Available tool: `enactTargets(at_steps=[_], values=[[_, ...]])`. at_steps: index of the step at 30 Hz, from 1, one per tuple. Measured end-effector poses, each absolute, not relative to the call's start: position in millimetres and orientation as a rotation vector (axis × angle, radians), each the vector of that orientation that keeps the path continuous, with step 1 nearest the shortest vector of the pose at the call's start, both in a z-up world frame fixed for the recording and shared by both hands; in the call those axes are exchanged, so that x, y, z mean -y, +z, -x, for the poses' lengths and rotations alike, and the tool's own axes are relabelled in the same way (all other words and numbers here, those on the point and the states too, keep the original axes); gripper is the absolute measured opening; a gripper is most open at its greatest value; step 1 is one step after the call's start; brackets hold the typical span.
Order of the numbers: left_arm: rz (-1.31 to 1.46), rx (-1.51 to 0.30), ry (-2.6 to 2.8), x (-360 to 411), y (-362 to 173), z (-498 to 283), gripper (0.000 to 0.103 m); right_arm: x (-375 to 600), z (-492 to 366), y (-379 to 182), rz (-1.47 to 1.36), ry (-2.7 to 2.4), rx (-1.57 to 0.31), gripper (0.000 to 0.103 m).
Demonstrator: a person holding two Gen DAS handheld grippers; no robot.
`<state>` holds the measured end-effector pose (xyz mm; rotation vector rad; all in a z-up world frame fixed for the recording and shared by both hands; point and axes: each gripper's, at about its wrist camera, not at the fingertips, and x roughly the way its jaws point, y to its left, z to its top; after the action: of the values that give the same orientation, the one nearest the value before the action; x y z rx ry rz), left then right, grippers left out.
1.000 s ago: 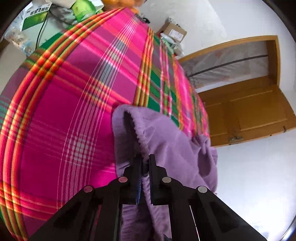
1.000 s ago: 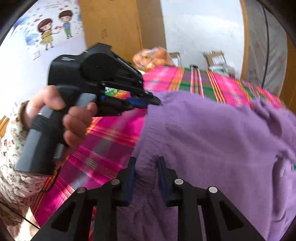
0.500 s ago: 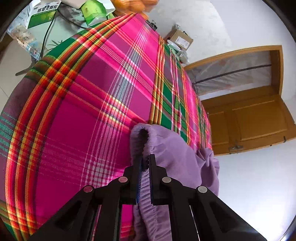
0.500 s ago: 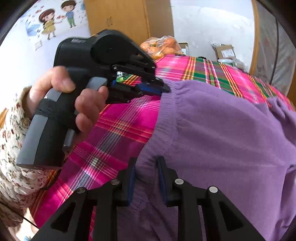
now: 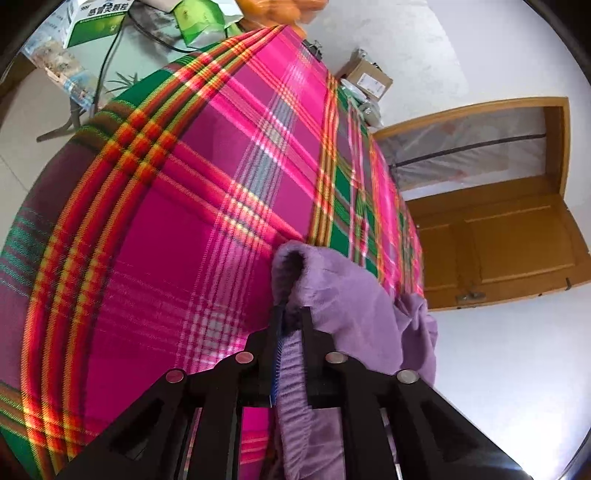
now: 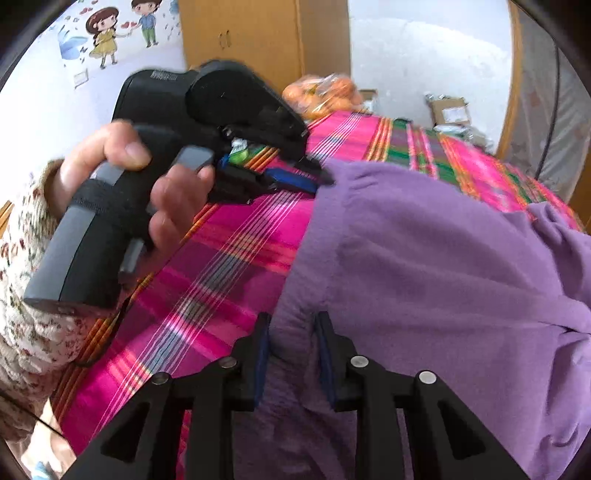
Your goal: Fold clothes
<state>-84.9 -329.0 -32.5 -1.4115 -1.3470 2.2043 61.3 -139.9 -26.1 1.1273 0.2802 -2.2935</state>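
Purple garment (image 6: 436,258) lies on the plaid cloth (image 5: 207,206) covering the table, and both tongs have it by its gathered elastic edge. Left gripper (image 5: 290,319) is clenched tight on that ruffled band, jaws almost touching with the fabric pinched between. Right gripper (image 6: 291,328) bites a thicker fold of the same edge, its jaws a little further apart but closed onto cloth.

Now the relation that matters: the held edge runs from one gripper to the other, and the rest of the garment stretches away from both, toward the far side of the table and the wooden door (image 5: 509,251). So the long axis points away from the person, and any fold means carrying this near edge forward over the body. Neither side is clearly nearer; they share one hem.

The right wrist view gives what the left cannot: the person's hand (image 6: 147,192) wrapped round the left tool's handle, its tips at the corner of the band, and the broad rumpled spread of purple to the right. The left view instead shows bare plaid ahead, and boxes (image 5: 99,18) past the table's end.
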Motion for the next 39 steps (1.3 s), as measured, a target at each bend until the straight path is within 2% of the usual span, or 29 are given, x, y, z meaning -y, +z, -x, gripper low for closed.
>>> enactTargets(at_steps=[4, 7, 11, 13, 15, 20, 32, 34, 36, 38, 39], values=[[1.426, 1.352, 2.203, 332.1, -30.2, 80.8, 0.014, 140.8, -68.5, -23.1, -1.100, -2.316, -0.353, 0.030], [1.432, 1.330, 2.220, 332.7, -24.9, 74.1, 0.025, 133.5, -78.7, -19.7, -1.061, -2.321, -0.379, 0.031], [1.459, 1.314, 2.210, 333.5, -22.5, 60.0, 0.025, 126.1, -97.4, -18.5, -0.992, -2.300, -0.429, 0.031], [1.472, 1.302, 2.196, 330.3, -23.4, 52.9, 0.025, 122.7, -110.2, -19.0, -0.947, -2.276, -0.447, 0.035], [1.488, 1.284, 2.181, 326.0, -23.9, 46.4, 0.025, 119.2, -121.8, -19.5, -0.906, -2.252, -0.461, 0.042], [1.520, 1.250, 2.159, 314.6, -21.6, 34.4, 0.033, 112.7, -138.8, -17.4, -0.882, -2.187, -0.439, 0.044], [1.578, 1.218, 2.167, 296.0, -20.9, 7.1, 0.033, 119.6, -158.7, -36.7, -0.876, -2.207, -0.579, 0.045], [1.579, 1.221, 2.171, 294.4, -21.0, 4.6, 0.033, 117.3, -157.0, -36.6, -0.879, -2.220, -0.575, 0.039], [1.579, 1.222, 2.178, 292.4, -20.8, 3.5, 0.033, 115.7, -156.8, -35.9, -0.876, -2.232, -0.574, 0.020], [1.579, 1.223, 2.186, 290.4, -20.4, 2.7, 0.033, 114.5, -158.9, -33.6, -0.855, -2.241, -0.572, 0.012], [1.578, 1.226, 2.186, 290.1, -20.3, 2.6, 0.033, 112.4, -159.4, -30.7, -0.839, -2.246, -0.558, 0.011]])
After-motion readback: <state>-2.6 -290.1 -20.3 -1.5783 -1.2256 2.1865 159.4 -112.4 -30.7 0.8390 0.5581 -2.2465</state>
